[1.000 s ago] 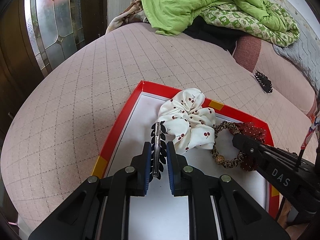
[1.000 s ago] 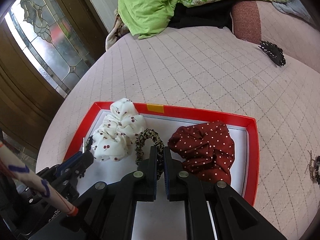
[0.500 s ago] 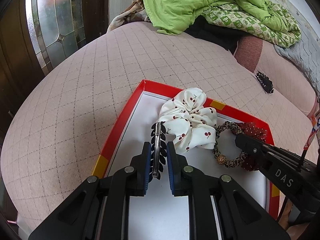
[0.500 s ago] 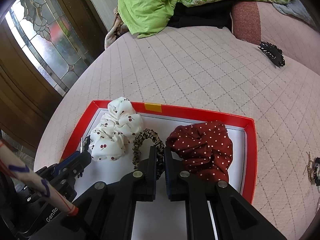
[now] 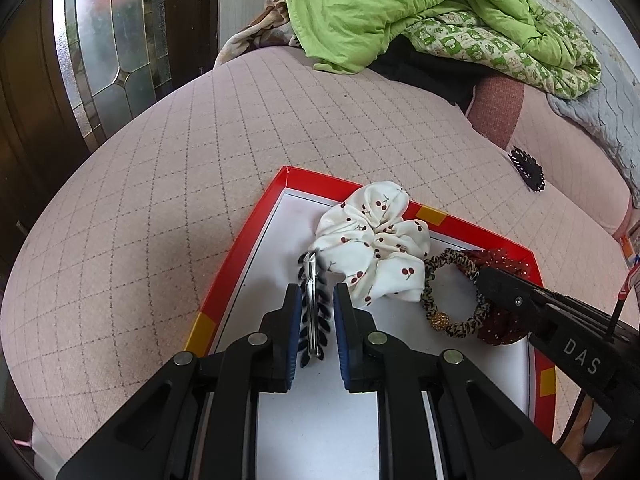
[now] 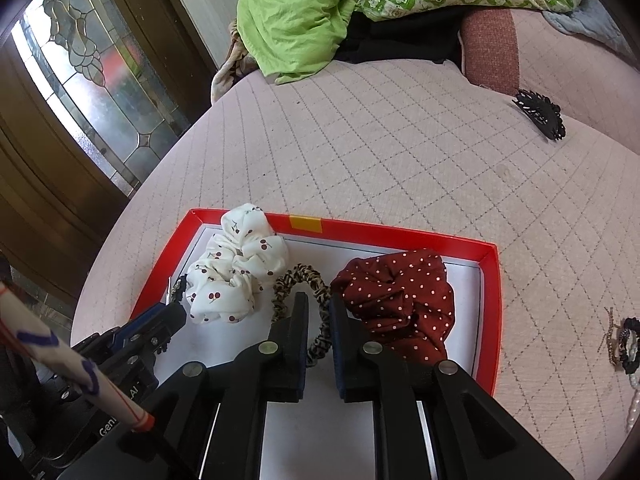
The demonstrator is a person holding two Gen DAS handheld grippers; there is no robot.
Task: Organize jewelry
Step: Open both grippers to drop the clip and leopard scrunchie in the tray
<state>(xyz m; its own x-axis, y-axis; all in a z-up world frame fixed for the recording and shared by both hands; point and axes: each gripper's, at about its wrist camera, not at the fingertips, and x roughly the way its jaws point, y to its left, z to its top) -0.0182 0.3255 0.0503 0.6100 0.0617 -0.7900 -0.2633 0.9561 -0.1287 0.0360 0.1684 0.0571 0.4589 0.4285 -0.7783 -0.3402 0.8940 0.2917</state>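
Hair clip point(image 5: 313, 304) between left gripper point(image 5: 314, 312) fingers.

You see a quilted matt pink cloth cover point(image 5: 200, 168), a glossy red-rimmed card tray point(image 5: 240, 240) with smooth white floor, a satiny white cherry-print scrunchie point(image 5: 372, 248), a matt maroon dotted cloth scrunchie point(image 6: 400, 296), a leopard-print fabric hair tie point(image 6: 304, 276) with glittery gold bead, a crumpled green cotton blanket point(image 5: 400, 12).

The left gripper point(image 5: 314, 312) straddles a black leaf hair clip point(image 5: 313, 307) inside the red-rimmed tray point(image 5: 236, 256).
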